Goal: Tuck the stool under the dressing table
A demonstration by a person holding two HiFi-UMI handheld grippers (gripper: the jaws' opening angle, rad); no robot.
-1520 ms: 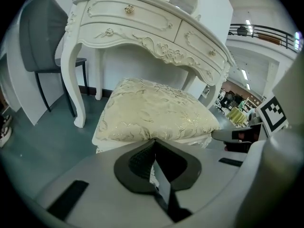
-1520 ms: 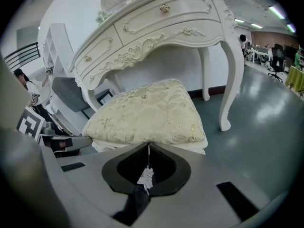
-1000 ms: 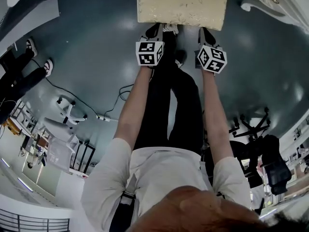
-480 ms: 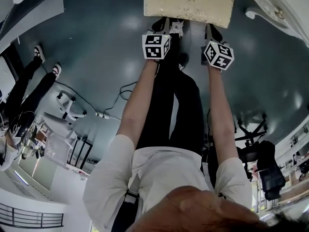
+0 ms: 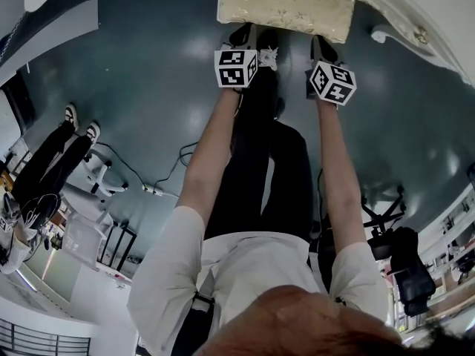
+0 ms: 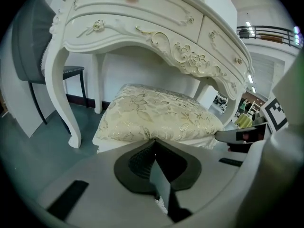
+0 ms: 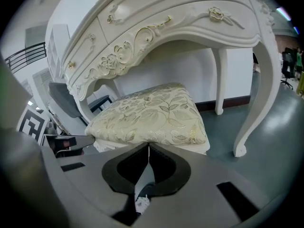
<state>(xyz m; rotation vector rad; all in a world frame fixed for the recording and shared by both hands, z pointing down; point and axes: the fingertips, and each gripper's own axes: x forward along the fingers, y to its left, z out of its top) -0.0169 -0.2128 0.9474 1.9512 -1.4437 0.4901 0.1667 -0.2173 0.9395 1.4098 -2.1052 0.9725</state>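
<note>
The stool has a cream, gold-patterned cushion and stands partly beneath the white carved dressing table, whose edge covers its far right corner. My left gripper and right gripper are both shut, tips pressed against the stool's near edge. In the left gripper view the shut jaws meet the cushion under the table's drawer front. The right gripper view shows the same: shut tips at the cushion, table overhead.
Curved table legs stand on either side of the stool. A grey chair sits left of the table. On the dark floor are a cable, a chair base, another person's legs and a black chair.
Both grippers have moved forward with the stool, which now sits further beneath the dressing table's edge. The jaws have stayed shut throughout.
</note>
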